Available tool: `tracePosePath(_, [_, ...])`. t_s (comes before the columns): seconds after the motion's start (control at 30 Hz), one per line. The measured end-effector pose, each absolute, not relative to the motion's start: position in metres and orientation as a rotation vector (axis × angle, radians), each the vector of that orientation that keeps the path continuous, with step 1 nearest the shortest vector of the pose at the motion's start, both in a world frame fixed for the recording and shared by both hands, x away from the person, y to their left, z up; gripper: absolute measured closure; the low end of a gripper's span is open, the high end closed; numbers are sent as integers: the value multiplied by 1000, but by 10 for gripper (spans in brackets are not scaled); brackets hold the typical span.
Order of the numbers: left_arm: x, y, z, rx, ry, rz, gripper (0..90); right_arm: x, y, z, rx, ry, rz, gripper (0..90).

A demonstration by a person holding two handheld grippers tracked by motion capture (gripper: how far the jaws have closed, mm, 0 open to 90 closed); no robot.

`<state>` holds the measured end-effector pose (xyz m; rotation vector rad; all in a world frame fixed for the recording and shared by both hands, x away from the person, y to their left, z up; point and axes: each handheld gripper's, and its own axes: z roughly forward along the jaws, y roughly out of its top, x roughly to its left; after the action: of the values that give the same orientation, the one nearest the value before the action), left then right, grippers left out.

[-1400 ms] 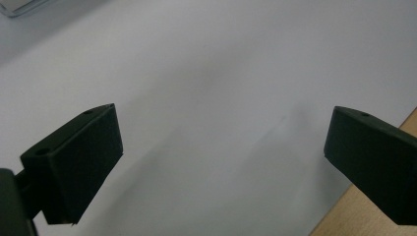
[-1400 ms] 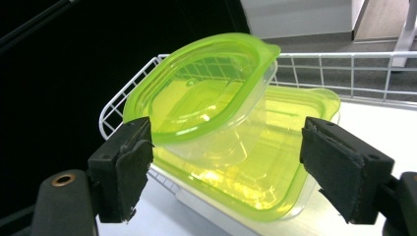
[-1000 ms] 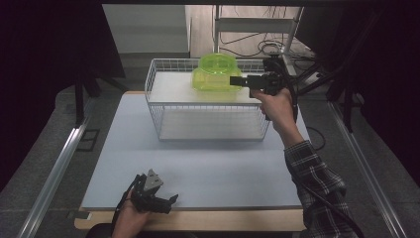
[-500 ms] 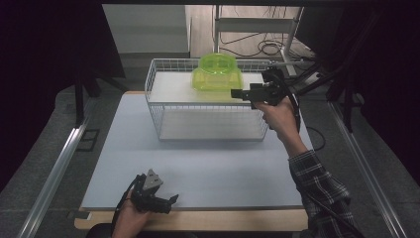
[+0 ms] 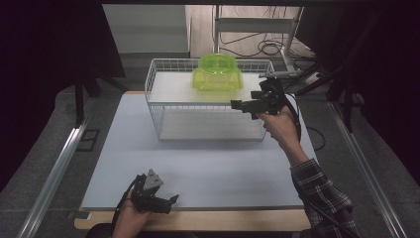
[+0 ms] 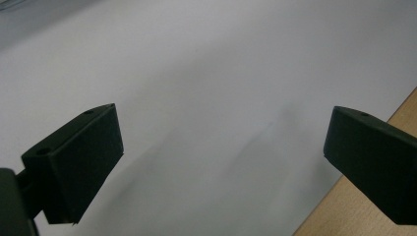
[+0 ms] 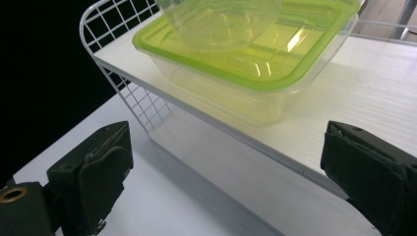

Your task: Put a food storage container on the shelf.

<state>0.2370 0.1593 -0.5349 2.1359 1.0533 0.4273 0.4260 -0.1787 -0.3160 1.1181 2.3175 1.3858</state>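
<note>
While held above the front right of the rack (image 5: pixel 208 106), right gripper (image 5: pixel 246 105) points left, jaws spread wide on nothing, apart from the box (image 5: pixel 218 78). Sits on the rack's white top shelf (image 5: pixel 171 89), toward the back and middle: a clear box with a green lid (image 7: pixel 275 54), closed. Rests on that lid: an upturned-looking clear green bowl (image 7: pixel 221 19), touching it; cannot tell whether anything lies under it. Looks empty through the box's clear wall, yellowish inside. Shows a lower white shelf (image 5: pixel 213 126) under the top one, bare. Lies low at the mat's (image 5: pixel 198 163) near edge, well apart from the rack: left gripper (image 5: pixel 166 202), jaws wide open over bare white surface, gripping nothing, wooden table edge (image 6: pixel 364 216) just beside.
</note>
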Motion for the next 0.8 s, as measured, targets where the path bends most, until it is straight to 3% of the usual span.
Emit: tracePosePath(0.8, [237, 158, -536, 2150, 1046, 441, 11, 412, -185, -348, 1085, 2351, 1327, 28])
